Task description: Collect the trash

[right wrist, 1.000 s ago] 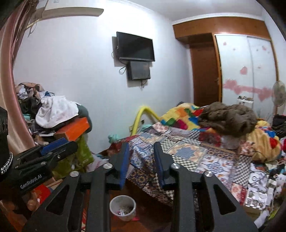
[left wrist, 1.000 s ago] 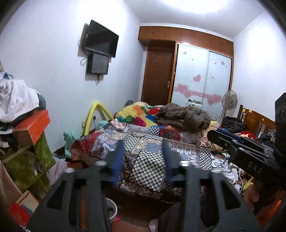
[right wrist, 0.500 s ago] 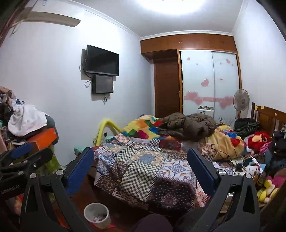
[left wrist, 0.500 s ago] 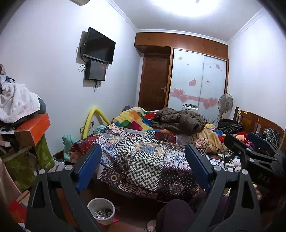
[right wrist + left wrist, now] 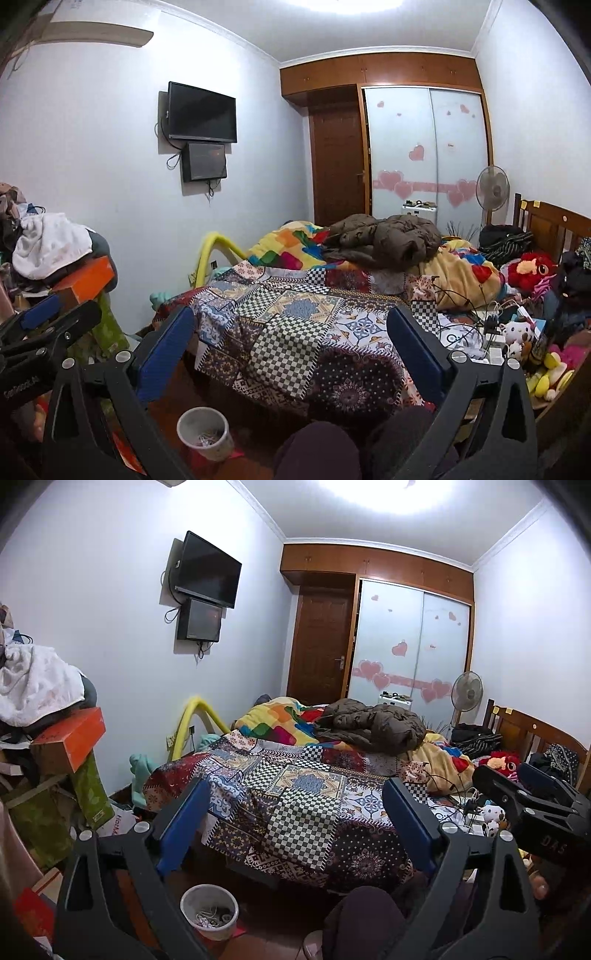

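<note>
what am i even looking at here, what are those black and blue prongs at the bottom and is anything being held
No robot here: a person holds a hand-held gripper in each hand, and each one carries a wide-angle camera that looks forward along its two fingers. The black arms with blue pads are those fingers.

One picture comes from the left hand-held gripper, the other from the right hand-held gripper. Each gripper also shows at the edge of the other's picture. Both stand wide open, with nothing between the pads, so nothing is held.

Ahead is a cluttered bedroom: a bed with a patchwork quilt, a brown jacket and toys on it. On the floor by the bed stands a small white bin with scraps inside. The dark rounded shape at the bottom looks like the person's knee.
</note>
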Motion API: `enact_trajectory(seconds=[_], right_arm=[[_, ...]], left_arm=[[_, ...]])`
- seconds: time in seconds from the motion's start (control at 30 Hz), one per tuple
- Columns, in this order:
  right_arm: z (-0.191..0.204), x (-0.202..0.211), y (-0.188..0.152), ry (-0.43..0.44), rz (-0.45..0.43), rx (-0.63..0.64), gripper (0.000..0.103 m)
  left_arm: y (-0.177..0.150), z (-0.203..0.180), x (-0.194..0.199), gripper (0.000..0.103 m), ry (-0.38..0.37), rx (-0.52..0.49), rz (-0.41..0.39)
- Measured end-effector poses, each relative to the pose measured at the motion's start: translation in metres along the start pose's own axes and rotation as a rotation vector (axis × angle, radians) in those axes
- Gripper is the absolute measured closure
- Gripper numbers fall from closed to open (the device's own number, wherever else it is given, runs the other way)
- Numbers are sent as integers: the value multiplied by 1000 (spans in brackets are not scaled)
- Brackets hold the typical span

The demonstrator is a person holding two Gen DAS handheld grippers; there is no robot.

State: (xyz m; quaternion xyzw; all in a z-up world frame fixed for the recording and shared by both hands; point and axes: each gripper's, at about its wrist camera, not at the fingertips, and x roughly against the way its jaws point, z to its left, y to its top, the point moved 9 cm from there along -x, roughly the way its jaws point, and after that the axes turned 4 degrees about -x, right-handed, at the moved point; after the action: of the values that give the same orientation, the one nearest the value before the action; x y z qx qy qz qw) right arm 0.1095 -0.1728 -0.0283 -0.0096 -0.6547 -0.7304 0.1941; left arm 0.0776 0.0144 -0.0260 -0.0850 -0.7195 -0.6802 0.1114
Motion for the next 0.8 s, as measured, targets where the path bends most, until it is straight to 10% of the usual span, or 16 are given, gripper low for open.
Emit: enact_trajectory(seconds=[0.8], right_arm=[[6,2,-6,1,34,16,0]], left_arm=[[-13,5,-5,8,7,18,35]])
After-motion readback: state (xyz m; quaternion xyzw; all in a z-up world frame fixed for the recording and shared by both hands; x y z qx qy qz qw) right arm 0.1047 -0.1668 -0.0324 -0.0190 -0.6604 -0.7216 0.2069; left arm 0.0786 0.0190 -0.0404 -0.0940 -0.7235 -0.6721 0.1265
